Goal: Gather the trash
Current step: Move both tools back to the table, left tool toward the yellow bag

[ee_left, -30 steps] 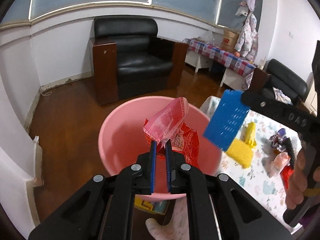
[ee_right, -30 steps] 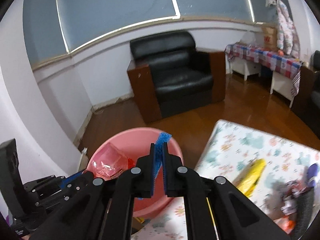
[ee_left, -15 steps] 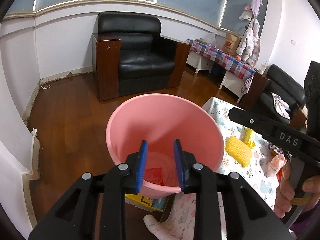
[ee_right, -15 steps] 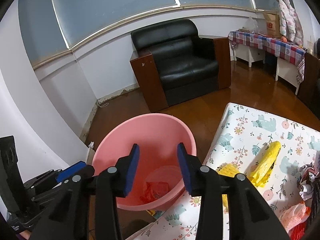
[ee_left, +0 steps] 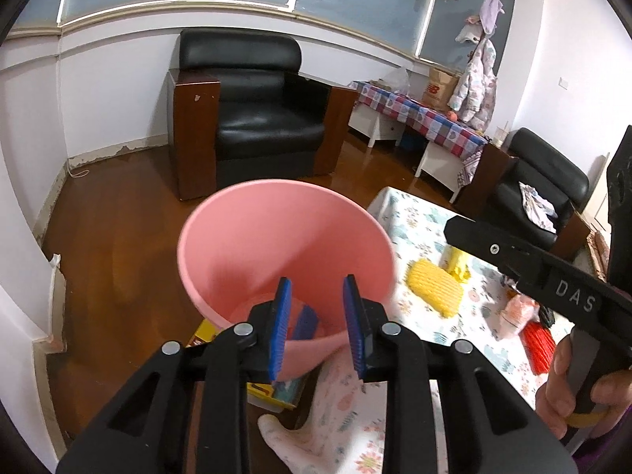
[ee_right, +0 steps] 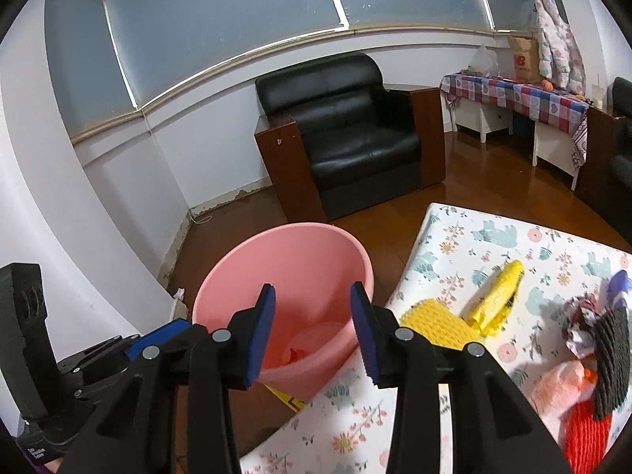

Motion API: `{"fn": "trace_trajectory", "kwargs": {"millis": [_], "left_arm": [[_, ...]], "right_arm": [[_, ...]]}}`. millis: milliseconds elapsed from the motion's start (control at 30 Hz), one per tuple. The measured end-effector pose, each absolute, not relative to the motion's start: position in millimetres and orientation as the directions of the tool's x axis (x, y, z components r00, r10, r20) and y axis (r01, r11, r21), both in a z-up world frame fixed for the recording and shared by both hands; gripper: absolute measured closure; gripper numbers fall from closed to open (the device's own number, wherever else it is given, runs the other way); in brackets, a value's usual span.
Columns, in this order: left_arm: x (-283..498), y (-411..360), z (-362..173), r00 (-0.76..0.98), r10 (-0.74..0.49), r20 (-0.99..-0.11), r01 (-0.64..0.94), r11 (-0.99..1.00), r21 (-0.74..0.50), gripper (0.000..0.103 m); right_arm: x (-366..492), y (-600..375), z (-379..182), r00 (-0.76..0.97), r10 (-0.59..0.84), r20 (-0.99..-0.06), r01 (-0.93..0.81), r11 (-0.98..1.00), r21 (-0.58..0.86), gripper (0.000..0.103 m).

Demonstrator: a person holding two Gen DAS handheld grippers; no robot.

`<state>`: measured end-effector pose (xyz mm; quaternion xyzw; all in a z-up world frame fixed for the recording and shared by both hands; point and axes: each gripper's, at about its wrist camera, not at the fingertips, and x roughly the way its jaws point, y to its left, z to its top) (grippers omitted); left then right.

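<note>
Both tools, left [ee_left: 318, 324] and right [ee_right: 312, 330], hang half-open and empty over the pink bucket [ee_left: 284, 237]. Wrappers lie inside it. More trash, like the yellow sponge [ee_right: 438, 324], waits on the surface [ee_right: 466, 245] to the right.

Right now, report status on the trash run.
Left gripper, right gripper open, empty. Pink bin holds wrappers. Yellow net on table, unobstructed.

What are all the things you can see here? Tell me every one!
bucket: one, pink, on the floor beside the table
wrappers in bucket: red and blue scraps at its bottom; count unclear
table: one, flowery white cloth
foam net: one, yellow, on the table near the bucket
yellow bag: one, crumpled, on the table
other trash: pink, red, dark pieces at the table's right; count unclear
armchair: one, black, behind the bucket
left gripper: open, empty, above the bucket
right gripper: open, empty
hand: one, holding the right gripper's handle
</note>
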<state>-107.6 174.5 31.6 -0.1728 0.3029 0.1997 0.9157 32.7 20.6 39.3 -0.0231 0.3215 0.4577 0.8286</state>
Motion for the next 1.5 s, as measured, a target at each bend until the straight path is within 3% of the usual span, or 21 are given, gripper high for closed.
{"fn": "trace_trajectory", "kwargs": {"millis": [800, 1233, 1500], "left_arm": [[-100.1, 96.4, 40.8, 0.789, 0.185, -0.586, -0.345, 0.923, -0.173, 0.076], [-76.4, 88.8, 31.7, 0.77, 0.144, -0.622, -0.31, 0.936, -0.167, 0.076], [-46.1, 78.8, 14.4, 0.736, 0.035, -0.676, -0.226, 0.954, -0.197, 0.076]], "right_arm": [[-12.4, -68.7, 33.1, 0.464, 0.687, -0.56, -0.719, 0.661, 0.215, 0.064], [-16.1, -93.2, 36.5, 0.51, 0.689, -0.515, -0.702, 0.68, 0.214, 0.033], [15.1, -113.8, 22.9, 0.49, 0.695, -0.525, -0.644, 0.695, 0.319, 0.029]]}}
